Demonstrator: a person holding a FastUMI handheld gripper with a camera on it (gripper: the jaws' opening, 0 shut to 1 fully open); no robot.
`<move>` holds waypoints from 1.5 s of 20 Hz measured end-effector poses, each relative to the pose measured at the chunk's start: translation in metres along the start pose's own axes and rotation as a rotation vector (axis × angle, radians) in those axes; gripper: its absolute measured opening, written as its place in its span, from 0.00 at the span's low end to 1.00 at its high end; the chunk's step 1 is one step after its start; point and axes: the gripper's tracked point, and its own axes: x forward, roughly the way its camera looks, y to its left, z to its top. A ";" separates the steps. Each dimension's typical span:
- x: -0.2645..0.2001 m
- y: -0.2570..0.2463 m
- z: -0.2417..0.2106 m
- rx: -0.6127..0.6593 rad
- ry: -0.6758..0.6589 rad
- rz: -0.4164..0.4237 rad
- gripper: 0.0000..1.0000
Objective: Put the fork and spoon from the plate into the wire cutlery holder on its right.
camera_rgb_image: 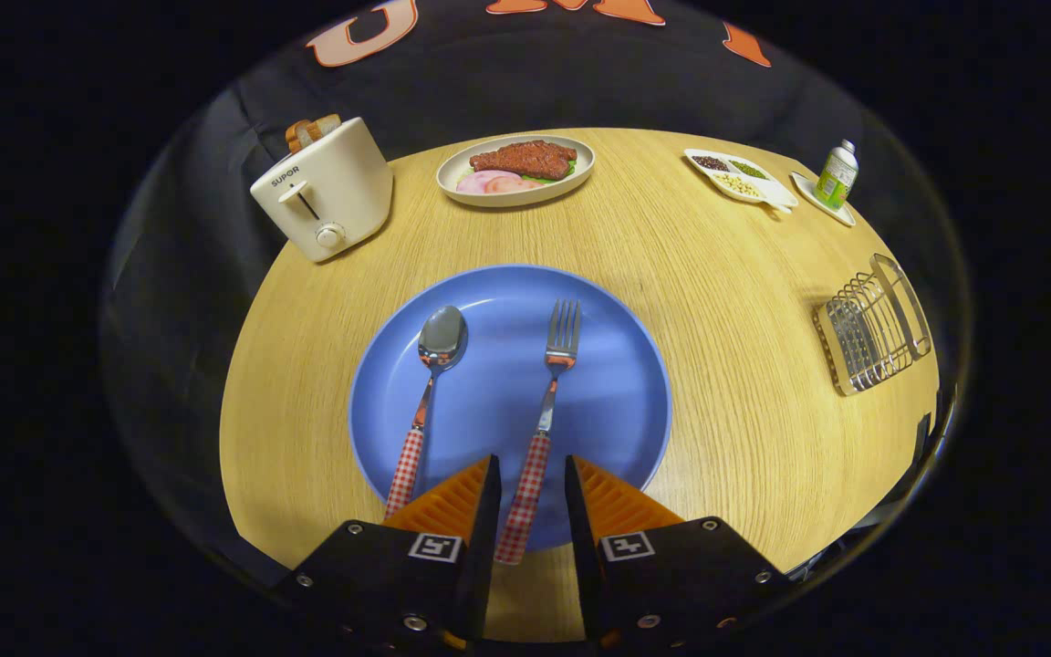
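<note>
A blue plate (608, 411) lies on the wooden table just ahead of the fingers. On it rest a spoon (430, 383) at the left and a fork (548, 392) at the right, both with red-checked handles pointing toward me. My gripper (530, 470) is open, and the fork's handle lies in the gap between the two fingers, with space on either side. The spoon's handle runs just outside the left finger. The wire cutlery holder (872, 333) stands well to the right of the plate, near the table's edge.
A white toaster (325, 187) with bread stands beyond the plate at the left. A dish of meat and sliced food (516, 169) is at the table's far side. A divided condiment tray (740, 176) and a small bottle (837, 175) sit far right.
</note>
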 end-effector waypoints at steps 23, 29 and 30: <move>-0.118 -0.117 0.111 -0.109 -0.289 0.023 0.08; -0.140 -0.203 0.124 -0.085 -0.276 -0.072 0.08; -0.142 -0.215 0.122 -0.087 -0.259 -0.083 0.08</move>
